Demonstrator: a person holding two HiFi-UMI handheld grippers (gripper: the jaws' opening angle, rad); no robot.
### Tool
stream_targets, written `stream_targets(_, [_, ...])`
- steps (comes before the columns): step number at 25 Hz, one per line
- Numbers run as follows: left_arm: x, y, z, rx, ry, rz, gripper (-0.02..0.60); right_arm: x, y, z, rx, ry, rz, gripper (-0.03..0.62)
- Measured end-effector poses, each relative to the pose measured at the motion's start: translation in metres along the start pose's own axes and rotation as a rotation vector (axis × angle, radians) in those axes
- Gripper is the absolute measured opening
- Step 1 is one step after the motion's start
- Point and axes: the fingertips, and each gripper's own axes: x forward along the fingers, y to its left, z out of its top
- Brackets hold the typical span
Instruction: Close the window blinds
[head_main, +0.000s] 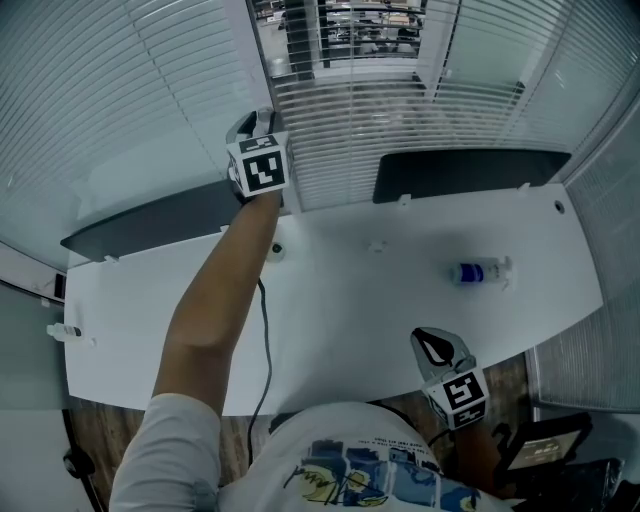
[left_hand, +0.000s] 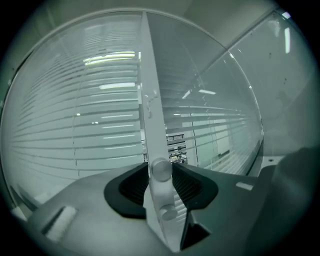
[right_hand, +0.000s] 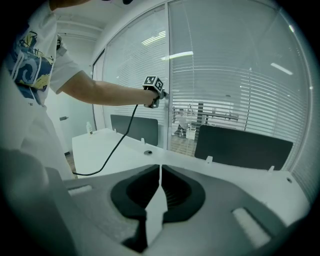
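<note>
- Two round knobs on the white blind wand (left_hand: 154, 125) show only in the left gripper view, where the left gripper (left_hand: 160, 168) clamps its pads on the upper knob.
- Head view hides that grip behind the marker cube.
- Window blinds (head_main: 380, 140) hang beyond the desk's (head_main: 330, 320) far edge.
- Right gripper (right_hand: 159, 175), jaws together and empty, hovers at the near edge.
- Only the head view shows a blurred bottle (head_main: 480, 272).

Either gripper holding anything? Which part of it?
Left gripper clamps the white blind wand low on its shaft, a little above the bottom end. Right gripper is shut and empty.
</note>
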Motion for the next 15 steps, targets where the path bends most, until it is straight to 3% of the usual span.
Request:
stream_targets(4, [-0.003,-0.004,0.004,0.220,-0.011,-0.010,0.181,0.000,0.001,0.000,0.002,-0.002,0.002,0.006])
stream_targets(11, [-0.008,-0.021,0.006,0.878,-0.057,-0.032,0.187,0.001,0.000,0.002,0.002,-0.007,0.001,0.006])
stream_targets(15, [-0.008,-0.031,0.003,1.163,-0.075,-0.056,0.178,0.001,0.002,0.003,0.000,-0.012,0.005,0.006])
